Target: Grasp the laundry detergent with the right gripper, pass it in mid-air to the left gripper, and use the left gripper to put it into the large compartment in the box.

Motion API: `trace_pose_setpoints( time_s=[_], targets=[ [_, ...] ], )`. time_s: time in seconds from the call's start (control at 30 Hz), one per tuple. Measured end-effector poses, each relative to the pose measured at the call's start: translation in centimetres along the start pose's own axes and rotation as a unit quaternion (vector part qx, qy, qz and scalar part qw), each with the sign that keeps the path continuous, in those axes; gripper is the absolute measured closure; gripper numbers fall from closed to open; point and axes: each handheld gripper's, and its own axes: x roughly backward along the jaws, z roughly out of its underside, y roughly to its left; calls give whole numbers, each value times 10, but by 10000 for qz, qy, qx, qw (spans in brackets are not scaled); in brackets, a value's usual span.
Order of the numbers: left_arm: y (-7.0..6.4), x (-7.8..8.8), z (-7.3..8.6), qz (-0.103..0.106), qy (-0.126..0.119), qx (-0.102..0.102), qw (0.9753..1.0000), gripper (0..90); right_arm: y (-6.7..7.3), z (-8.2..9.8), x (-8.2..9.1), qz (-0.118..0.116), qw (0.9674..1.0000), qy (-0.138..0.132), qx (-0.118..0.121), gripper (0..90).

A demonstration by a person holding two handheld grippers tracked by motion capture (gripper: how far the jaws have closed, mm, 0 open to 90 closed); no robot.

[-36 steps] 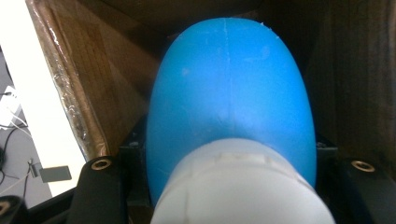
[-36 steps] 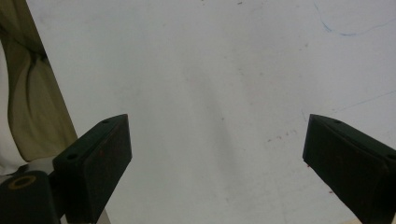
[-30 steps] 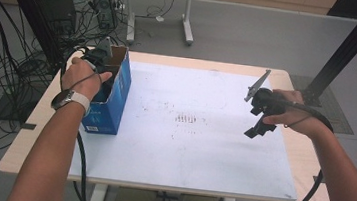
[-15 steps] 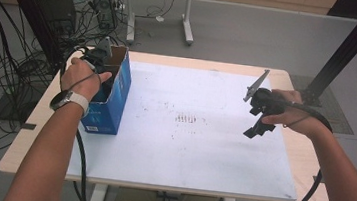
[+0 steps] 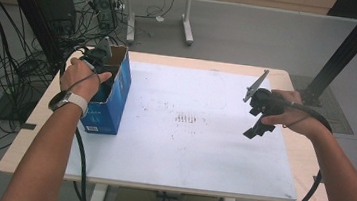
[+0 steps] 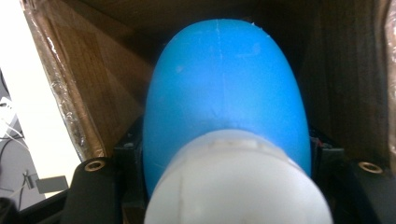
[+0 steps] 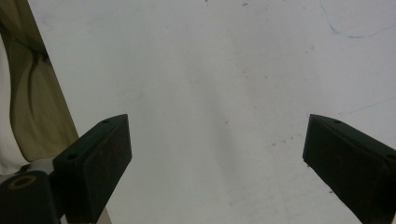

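Left gripper (image 5: 99,74), inside box (image 5: 117,94), jaws just opening around blue-white bottle (image 6: 224,116); grip uncertain. Bottle may tip. Right gripper (image 7: 217,154) released, idle.

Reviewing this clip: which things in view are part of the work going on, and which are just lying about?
In the job:
- blue-and-white object between the left tongs, which have just been opening
- blue box holding it
- left hand reaching into the box

Lying about or idle:
- right tongs, open over the white sheet
- cables on the floor
- far desk
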Motion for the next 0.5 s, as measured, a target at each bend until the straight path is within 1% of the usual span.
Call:
trace_pose_setpoints(
  time_s=[0.13, 0.3, 0.43, 0.5],
  targets=[
    [0, 0, 0, 87, -44, -1, 10000, 285, 0, 0, 0, 0, 10000, 8, 2, 79],
    [1, 2, 1, 133, -102, 47, 9998, 279, 0, -1, 0, 6, 10000, 17, 5, 79],
    [2, 5, 2, 178, -119, 24, 9998, 278, 1, -2, 1, 8, 10000, 20, 20, 79],
    [3, 8, 3, 164, -209, 47, 9996, 277, 1, -3, 1, 9, 10000, 28, 16, 79]
  ],
)
